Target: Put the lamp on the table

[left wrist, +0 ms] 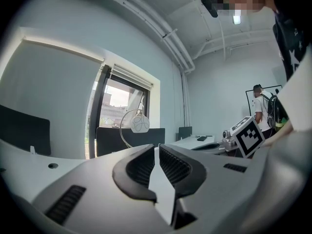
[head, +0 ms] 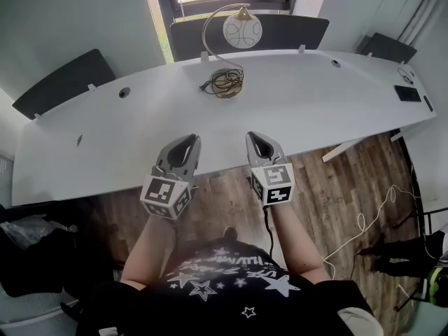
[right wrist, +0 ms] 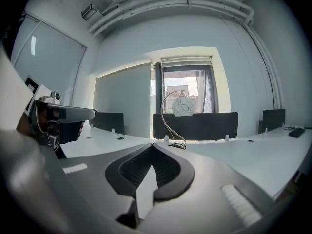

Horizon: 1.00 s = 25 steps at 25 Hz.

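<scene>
A white desk lamp with a round frosted-glass globe shade [head: 242, 31], patterned with thin dark curved lines and capped in brass, stands at the far edge of the long white table [head: 315, 114], in front of a black partition panel [head: 294, 32] and the window behind it. Its thin metal stem rises at the left and arches over to the right, so the globe hangs from the tip, and its dark cord [head: 227, 82] lies coiled on the tabletop just near of it. What foot it stands on cannot be made out

The lamp looks light but top-heavy. The glass globe is likely fragile and slippery, and the slim stem is likely to spring or sway if jolted. The lower, upright part of the stem seems the safest place to grip, with the loose cord minded so it does not snag

The left gripper [head: 189, 140] and the right gripper [head: 256, 137] hover side by side over the near edge of the table, well apart from the lamp. Each has its jaws brought together at the tips, with nothing between them. With the lamp resting on the table, the task looks done
</scene>
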Tool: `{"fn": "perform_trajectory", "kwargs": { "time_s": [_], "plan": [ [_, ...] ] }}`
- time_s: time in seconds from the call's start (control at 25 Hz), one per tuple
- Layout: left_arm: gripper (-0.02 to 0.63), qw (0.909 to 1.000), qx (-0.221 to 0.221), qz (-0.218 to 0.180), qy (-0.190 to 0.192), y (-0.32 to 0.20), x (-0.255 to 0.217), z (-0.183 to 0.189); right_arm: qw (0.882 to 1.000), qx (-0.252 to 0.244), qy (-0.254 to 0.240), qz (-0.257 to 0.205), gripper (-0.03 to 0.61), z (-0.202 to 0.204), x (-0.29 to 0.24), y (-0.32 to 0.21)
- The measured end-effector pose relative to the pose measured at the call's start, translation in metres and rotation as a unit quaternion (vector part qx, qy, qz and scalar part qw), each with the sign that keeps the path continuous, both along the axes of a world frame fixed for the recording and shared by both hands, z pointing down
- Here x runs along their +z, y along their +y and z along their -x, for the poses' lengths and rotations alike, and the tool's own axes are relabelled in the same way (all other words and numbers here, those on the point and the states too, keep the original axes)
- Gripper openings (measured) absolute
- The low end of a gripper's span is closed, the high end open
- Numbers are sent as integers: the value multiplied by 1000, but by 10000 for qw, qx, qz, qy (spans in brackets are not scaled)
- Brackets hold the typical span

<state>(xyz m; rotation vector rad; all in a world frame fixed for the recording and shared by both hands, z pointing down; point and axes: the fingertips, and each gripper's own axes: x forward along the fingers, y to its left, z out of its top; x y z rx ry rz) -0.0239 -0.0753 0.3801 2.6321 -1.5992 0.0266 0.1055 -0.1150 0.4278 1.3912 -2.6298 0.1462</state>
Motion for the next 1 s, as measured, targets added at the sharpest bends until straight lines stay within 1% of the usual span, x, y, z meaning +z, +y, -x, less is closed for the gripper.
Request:
{"fn": "perform_trajectory", "kwargs": {
  "time_s": [0.2,0.4,0.48,0.68,0.84,1.0],
  "plan": [
    [34,9999,98,-37,98,4,-11,17,9995,277,94,68,2,8,1,3],
    [35,9995,193,-71,235,11,-16,47,9995,225,197,60,0,41,-5,23],
    [35,9993,222,-56,308,13,-12,56,9994,267,224,54,2,48,-7,29],
    [35,9986,442,-36,304,26,-9,67,9983,495,292,123,0,53,-4,46],
    [33,9977,565,-48,362,39,-7,82,9977,582,318,142,2,69,-4,64],
    [8,9972,657,-36,361,55,-3,96,9974,610,336,175,2,87,-3,85]
  ]
}}
